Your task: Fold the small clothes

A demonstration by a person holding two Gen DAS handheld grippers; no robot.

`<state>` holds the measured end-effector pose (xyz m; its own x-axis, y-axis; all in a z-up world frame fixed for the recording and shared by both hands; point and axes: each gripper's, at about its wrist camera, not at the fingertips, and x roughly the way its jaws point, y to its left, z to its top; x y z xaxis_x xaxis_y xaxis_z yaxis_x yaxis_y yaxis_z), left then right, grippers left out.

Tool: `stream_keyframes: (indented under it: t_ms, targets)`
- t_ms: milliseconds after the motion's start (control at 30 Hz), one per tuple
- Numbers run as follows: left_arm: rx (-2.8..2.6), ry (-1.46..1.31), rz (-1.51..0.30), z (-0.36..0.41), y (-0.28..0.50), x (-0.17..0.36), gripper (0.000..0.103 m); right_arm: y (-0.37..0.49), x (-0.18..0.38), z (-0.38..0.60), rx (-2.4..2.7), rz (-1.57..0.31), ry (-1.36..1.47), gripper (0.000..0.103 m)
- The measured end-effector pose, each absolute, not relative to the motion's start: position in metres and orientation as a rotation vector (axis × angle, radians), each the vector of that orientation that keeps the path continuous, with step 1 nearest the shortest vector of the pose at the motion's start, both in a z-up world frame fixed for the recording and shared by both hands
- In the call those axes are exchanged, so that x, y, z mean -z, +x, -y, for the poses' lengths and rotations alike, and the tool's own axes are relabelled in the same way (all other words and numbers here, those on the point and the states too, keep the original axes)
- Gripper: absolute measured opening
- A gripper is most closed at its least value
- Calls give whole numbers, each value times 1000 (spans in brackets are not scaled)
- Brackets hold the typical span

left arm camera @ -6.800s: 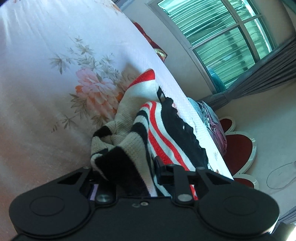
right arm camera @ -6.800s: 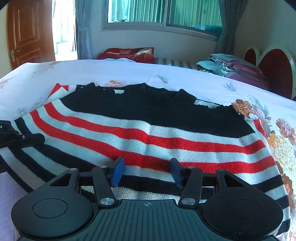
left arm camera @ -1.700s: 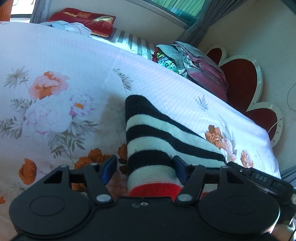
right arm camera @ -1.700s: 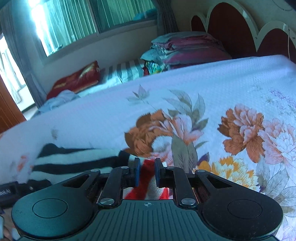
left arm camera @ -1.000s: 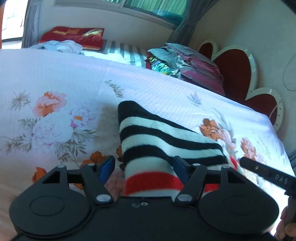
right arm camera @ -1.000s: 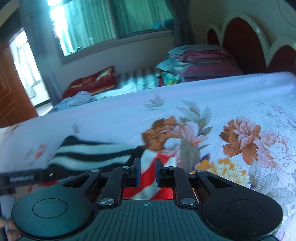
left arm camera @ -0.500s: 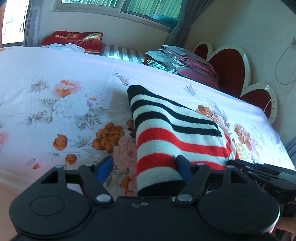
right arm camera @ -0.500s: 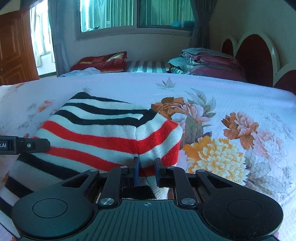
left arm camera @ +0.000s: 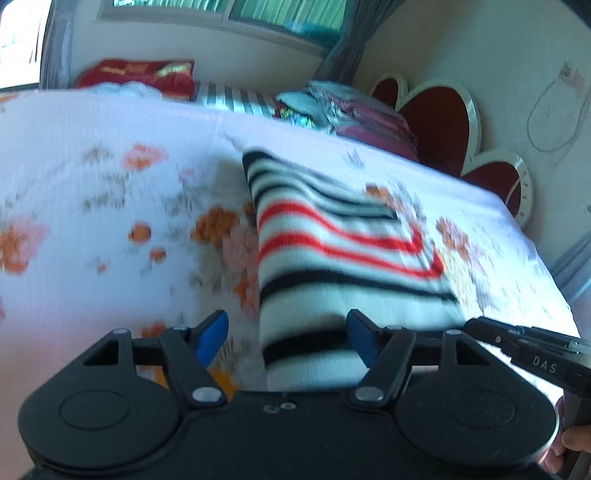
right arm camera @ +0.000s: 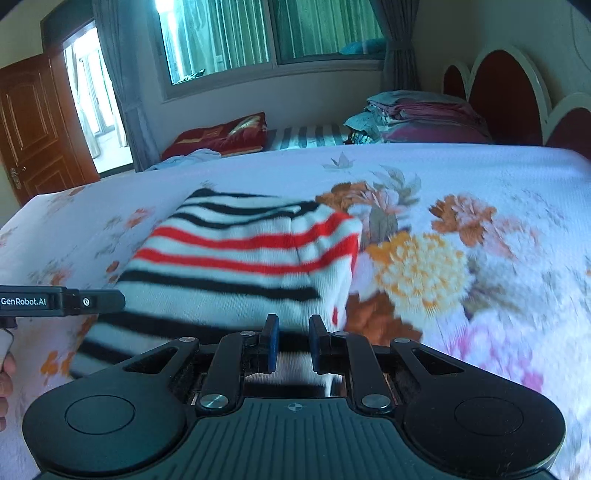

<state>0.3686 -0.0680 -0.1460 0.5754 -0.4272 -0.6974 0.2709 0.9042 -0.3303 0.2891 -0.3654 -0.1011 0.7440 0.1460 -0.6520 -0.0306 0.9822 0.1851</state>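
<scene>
**Folded striped sweater lies on the flowered bed, near edge between both tongs**

A striped sweater (right arm camera: pixel 236 258), white with red and black bands, is seen folded into a block on the flowered bedspread (right arm camera: pixel 461 206). Its far edge is a black-striped fold turned toward the window (right arm camera: pixel 273 33); its right edge is a rounded fold with red stripes wrapping over it. The near edge is reached by both tools.

The right gripper (right arm camera: pixel 291 341) is seen with its blue pads drawn close together, and a narrow strip of the sweater's near edge is pinched between them. The left gripper (left arm camera: pixel 286 338) is held with its jaws set wide and closing; the near left corner of the sweater lies between them, against the right pad, while the left pad (left arm camera: pixel 212 334) stands apart from the cloth over bare bedspread.

Open bedspread is seen to the left of the sweater, to its right, and beyond it up to the far edge of the bed. A stack of folded bedding (right arm camera: pixel 417 114) is piled beyond the far edge, by the red headboard (right arm camera: pixel 506 96). A red cushion (right arm camera: pixel 221 134) lies beyond the bed under the window, and a brown door (right arm camera: pixel 33 129) stands at the far left.
</scene>
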Motion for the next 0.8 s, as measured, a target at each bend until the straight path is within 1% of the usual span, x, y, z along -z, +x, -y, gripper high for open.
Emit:
stream_keyframes:
  t_ms: [67, 167, 333, 567, 700, 733, 767, 800]
  targets:
    - [412, -178, -889, 67, 363, 155, 72, 279, 102, 366, -93, -734, 172, 15]
    - [402, -237, -918, 60, 360, 166, 72, 268, 109, 369, -75, -760, 176, 15]
    - [401, -217, -918, 62, 360, 170, 74, 267, 130, 382, -70, -813, 255, 15]
    - [364, -202, -944, 66, 366, 163, 84, 270, 127, 384, -93, -842, 269, 16]
    - [354, -210, -939, 67, 371, 153, 85, 276, 116, 392, -103, -832, 323, 16]
    - [354, -212, -932, 68, 372, 149, 86, 278, 113, 395, -104, -823, 342, 20]
    - [358, -212, -924, 69, 375, 146, 88, 281, 110, 398, -103, -815, 358, 27]
    - [359, -211, -917, 70, 377, 144, 89, 284, 108, 401, -97, -806, 369, 51]
